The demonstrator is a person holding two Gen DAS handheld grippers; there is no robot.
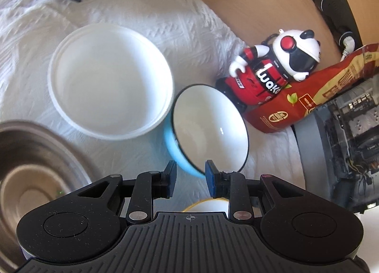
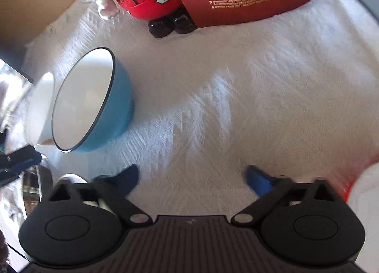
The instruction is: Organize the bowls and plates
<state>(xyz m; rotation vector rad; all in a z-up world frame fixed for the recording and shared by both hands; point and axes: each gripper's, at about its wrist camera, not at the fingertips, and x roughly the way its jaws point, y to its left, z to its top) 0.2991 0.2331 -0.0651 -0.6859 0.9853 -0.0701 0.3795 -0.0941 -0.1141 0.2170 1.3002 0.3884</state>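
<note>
Left wrist view: left claw stands partly open, its pads either side of the near rim of the tilted blue bowl, not visibly clamped. White bowl sits just left on the white cloth; steel bowl lower left.

Right wrist view: right claw spread wide, holding nothing, over cloth. Blue bowl tilted at left, against white bowl.

The blue bowl is shiny and smooth, the white bowl looks like dull plastic, the big pot is shiny metal, and the white cloth is bumpy.
</note>
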